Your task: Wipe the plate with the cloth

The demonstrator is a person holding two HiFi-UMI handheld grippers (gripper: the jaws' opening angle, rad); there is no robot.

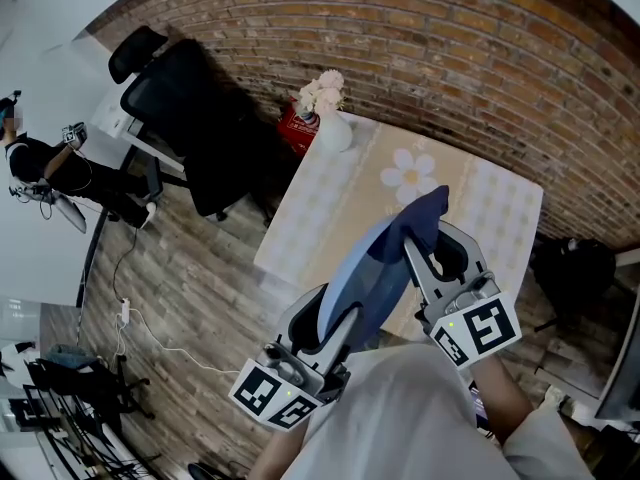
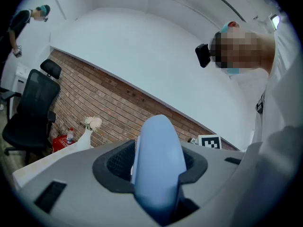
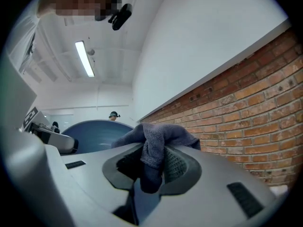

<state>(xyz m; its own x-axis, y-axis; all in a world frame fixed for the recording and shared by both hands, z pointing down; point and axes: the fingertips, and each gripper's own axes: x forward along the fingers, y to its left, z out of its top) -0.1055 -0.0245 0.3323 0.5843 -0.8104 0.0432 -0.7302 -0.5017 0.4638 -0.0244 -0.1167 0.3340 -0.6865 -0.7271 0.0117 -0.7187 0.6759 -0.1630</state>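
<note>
Left claw (image 1: 338, 326) clamps the plate (image 1: 372, 268), right claw (image 1: 428, 248) clamps the cloth (image 1: 424, 211) by its upper edge; wiping looks barely begun.

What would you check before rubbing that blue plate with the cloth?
1. Left gripper shut on the plate: ok.
2. Right gripper shut on the cloth: ok.
3. Cloth pressed on the plate's face: cannot tell; the head view only shows it at the plate's far rim.
4. Plate held up off the table: ok.
5. Vase well away, at the table's far corner: ok.
6. Where the plate is dirty: cannot tell.
</note>
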